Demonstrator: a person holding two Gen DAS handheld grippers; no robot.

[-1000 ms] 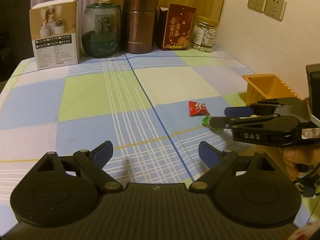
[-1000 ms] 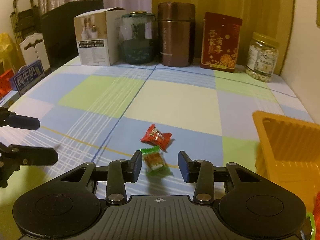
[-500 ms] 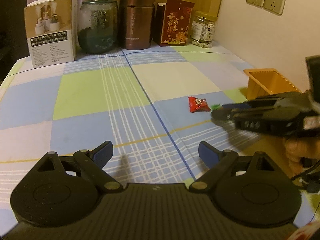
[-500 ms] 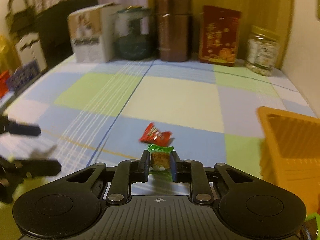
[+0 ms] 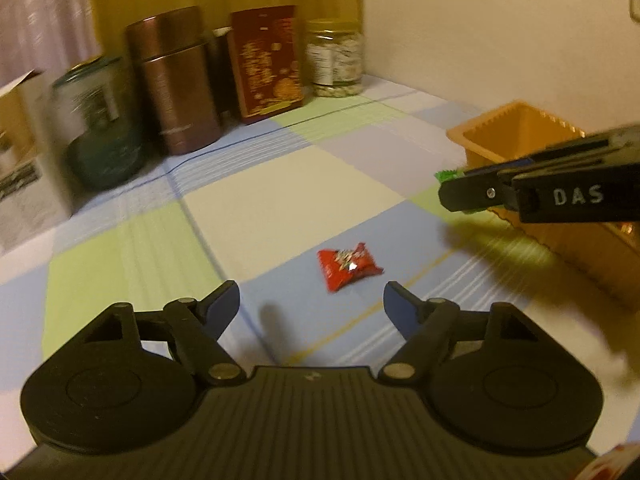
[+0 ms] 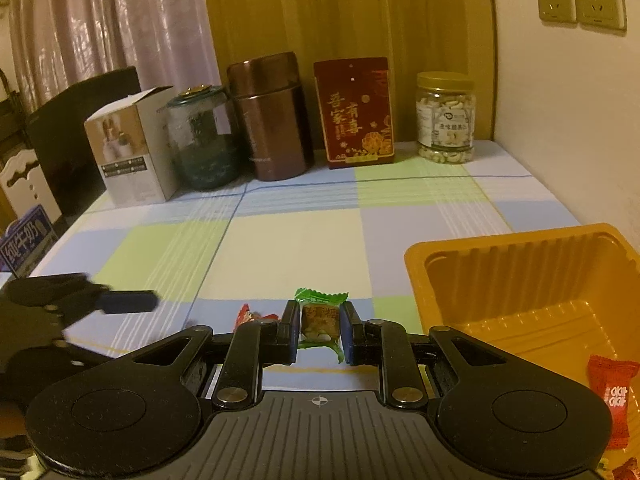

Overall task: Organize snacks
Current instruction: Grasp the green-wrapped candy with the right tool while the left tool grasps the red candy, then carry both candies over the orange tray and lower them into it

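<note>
The right gripper [image 6: 320, 334], fingers now clenched on the green candy [image 6: 320, 318], has lifted it off the checked surface [image 6: 300, 248] beside the orange tray [image 6: 520, 264]. The left gripper [image 5: 312, 306], its empty fingers closing, has swung toward the red candy [image 5: 348, 266] at its twelve o'clock.

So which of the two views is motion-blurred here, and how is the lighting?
Left wrist view: smeared, worst on the green jar and white box; red candy readable. Right wrist view: sharp, green candy print legible. Both: dim, warm yellow cast, fisheye bending.

Checked table [image 6: 304, 240]: red candy [image 5: 347, 265], orange tray [image 6: 520, 280]
</note>
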